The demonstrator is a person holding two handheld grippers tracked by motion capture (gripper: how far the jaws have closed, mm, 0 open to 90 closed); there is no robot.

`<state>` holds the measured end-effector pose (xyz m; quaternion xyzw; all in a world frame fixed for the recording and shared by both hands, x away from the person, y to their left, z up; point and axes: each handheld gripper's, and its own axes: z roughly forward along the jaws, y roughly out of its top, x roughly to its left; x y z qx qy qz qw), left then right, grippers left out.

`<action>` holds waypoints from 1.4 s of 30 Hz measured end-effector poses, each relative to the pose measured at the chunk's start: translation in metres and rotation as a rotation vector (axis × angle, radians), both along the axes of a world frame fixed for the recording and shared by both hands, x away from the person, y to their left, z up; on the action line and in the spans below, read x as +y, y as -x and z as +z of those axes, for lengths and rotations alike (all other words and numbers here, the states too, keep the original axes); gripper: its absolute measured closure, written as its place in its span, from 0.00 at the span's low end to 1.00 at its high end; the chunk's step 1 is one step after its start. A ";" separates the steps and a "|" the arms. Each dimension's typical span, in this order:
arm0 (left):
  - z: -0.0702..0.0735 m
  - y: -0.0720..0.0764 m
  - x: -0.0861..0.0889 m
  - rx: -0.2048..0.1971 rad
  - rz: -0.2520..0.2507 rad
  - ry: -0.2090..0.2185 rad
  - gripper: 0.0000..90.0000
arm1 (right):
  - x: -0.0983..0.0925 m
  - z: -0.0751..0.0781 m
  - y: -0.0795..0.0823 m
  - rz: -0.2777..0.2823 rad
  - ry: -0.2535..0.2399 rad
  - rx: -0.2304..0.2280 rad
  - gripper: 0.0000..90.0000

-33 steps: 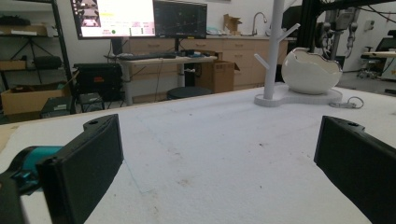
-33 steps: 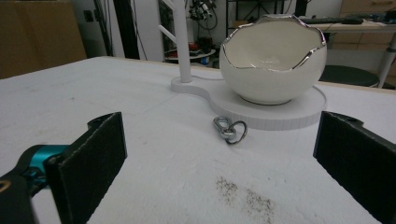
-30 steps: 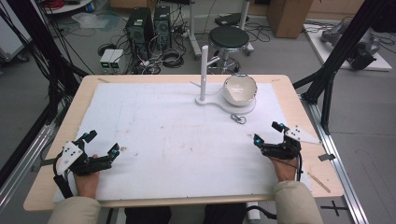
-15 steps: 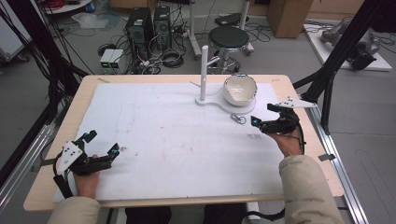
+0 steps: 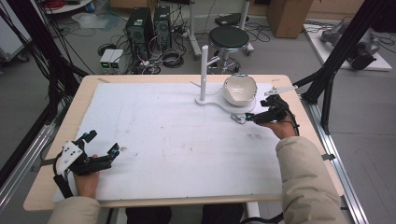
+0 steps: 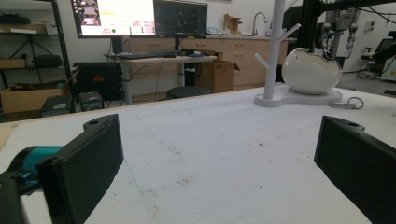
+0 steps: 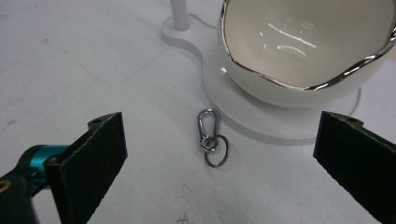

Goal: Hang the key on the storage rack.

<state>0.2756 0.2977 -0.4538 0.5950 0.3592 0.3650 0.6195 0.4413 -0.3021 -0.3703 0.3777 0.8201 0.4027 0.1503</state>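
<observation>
A small metal carabiner with a key ring (image 7: 211, 141) lies flat on the white mat, just off the edge of a white stand base (image 7: 261, 116). On that base sits a white egg-shaped bowl (image 5: 239, 89) with a silver rim, next to a white branched post (image 5: 203, 70). My right gripper (image 5: 252, 116) hovers open just right of the key ring (image 5: 238, 118), jaws wide apart with the ring between and ahead of them. My left gripper (image 5: 100, 143) rests open at the table's near left, nothing between its jaws; the stand (image 6: 299, 74) shows far off in the left gripper view.
The white mat (image 5: 163, 140) covers most of the wooden table (image 5: 46, 186). Black frame posts stand at the left and right table edges. A stool (image 5: 229, 37), computer towers and cables are on the floor beyond the far edge.
My right gripper has moved from the table's near right forward and left to the key ring by the stand. The left gripper has stayed put.
</observation>
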 end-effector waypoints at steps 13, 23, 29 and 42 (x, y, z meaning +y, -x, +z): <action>0.000 0.000 0.000 -0.001 0.002 -0.001 0.02 | 0.005 -0.028 -0.023 0.016 0.042 0.146 0.02; 0.000 0.000 0.000 -0.002 0.002 -0.003 0.02 | 0.010 -0.040 -0.031 0.035 0.060 0.211 0.08; 0.000 0.000 0.000 -0.002 0.002 -0.003 0.02 | 0.012 -0.044 -0.033 0.039 0.080 0.242 0.27; 0.000 0.000 0.000 -0.002 0.001 -0.004 0.02 | 0.011 -0.049 -0.036 0.045 0.047 0.318 0.62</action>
